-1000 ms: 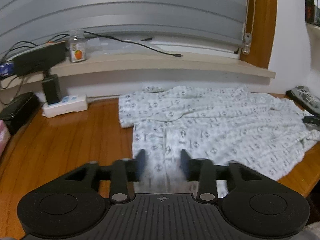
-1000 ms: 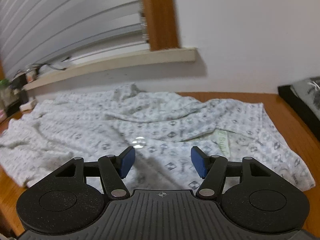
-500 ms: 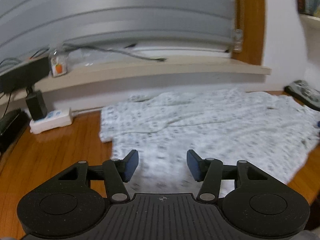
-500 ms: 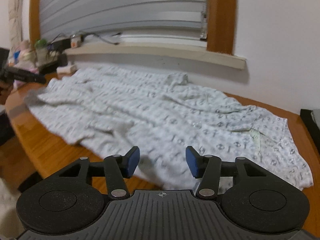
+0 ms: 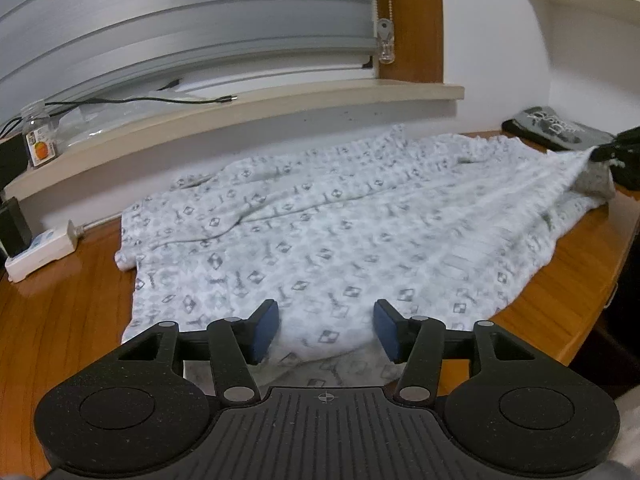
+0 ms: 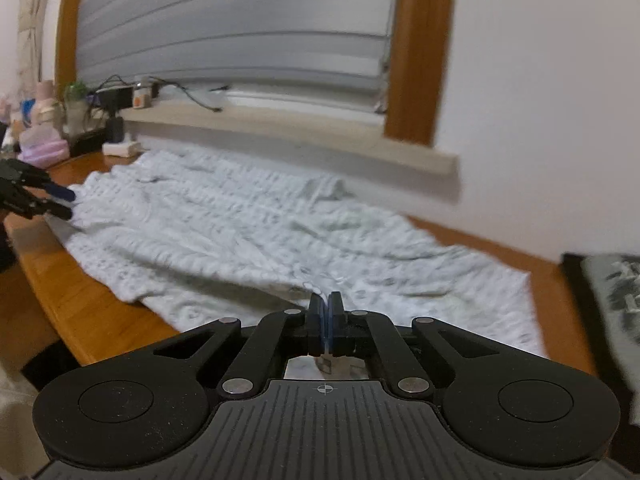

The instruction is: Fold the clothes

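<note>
Right tongs had just snapped together, blue pads pinching a fold of the white patterned pyjama-style garment at its near edge, cloth lifted slightly there. Left tongs stood apart, blue-padded fingers hovering over the garment's near hem, nothing pinched; whether they touched the cloth I couldn't tell. Garment lay spread and wrinkled across the curved orange-brown wooden desk, reaching from the front edge back to the wall under the pale windowsill. Grey slatted blind hung behind the sill, black cable trailing along it beside a small clear jar with an orange label. White power strip sat on the desk left of the garment. Dark grey printed folded cloth lay at the desk's far right.
</note>
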### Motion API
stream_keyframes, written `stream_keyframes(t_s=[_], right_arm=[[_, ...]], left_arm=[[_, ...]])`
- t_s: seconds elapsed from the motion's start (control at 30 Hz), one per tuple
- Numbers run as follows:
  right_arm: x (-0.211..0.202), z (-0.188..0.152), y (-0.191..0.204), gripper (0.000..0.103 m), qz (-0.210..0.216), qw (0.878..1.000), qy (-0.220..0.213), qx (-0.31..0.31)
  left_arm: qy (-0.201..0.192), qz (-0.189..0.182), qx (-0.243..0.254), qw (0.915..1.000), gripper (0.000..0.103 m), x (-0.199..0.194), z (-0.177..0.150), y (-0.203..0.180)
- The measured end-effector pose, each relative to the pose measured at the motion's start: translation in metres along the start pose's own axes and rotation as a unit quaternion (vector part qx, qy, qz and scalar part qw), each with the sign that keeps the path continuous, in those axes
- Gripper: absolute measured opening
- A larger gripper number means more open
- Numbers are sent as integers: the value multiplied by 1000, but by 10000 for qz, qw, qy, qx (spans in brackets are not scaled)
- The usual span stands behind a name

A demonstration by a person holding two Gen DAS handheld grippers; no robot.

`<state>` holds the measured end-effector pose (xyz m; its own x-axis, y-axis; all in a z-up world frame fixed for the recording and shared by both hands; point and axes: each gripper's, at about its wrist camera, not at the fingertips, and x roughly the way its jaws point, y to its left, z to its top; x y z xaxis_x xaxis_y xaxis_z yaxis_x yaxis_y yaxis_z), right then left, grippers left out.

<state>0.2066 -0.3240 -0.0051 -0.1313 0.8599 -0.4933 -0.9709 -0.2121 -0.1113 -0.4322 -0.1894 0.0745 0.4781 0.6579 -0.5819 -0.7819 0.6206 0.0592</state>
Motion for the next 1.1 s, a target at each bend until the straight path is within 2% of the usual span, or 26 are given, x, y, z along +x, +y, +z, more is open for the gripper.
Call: stream_keyframes(t_s=[0.07,0.17,0.23,0.3,0.4,0.53,0.67,0.87,0.97,1.1], right_arm=[[7,-7,3,2,105,9994,309,-108],[11,-14,5,8,82,9991,404,-79],[9,-11,4,17,123,9995,270,65],[6,-3,8,37,140,9998,101,64],[11,12,23,39,325,9994,-66,-23],[35,36,60,40,701,9971,-175,-230],[81,61,117,40,1328,9899,-130,-478],[143,98,237,39,2393,9657,-60,-1004],[159,114,288,39,2786,9521,-40,-1258],[171,125,333,39,3160,9364,40,-1524]], left_arm=[[-39,29,-79,10000,58,-3,0,6],[-106,134,-278,9995,59,-11,1,20],[-76,217,-479,9986,60,-15,0,36],[-14,303,-664,9973,61,-18,-2,51],[89,431,-856,9954,61,-23,-8,69],[110,277,-1241,9918,55,-29,-24,82],[167,251,-1250,9917,48,-30,-33,81],[146,294,-1249,9916,49,-33,-35,88],[18,409,-1260,9912,48,-37,-24,100],[-137,220,-1487,9885,48,-32,-9,122]])
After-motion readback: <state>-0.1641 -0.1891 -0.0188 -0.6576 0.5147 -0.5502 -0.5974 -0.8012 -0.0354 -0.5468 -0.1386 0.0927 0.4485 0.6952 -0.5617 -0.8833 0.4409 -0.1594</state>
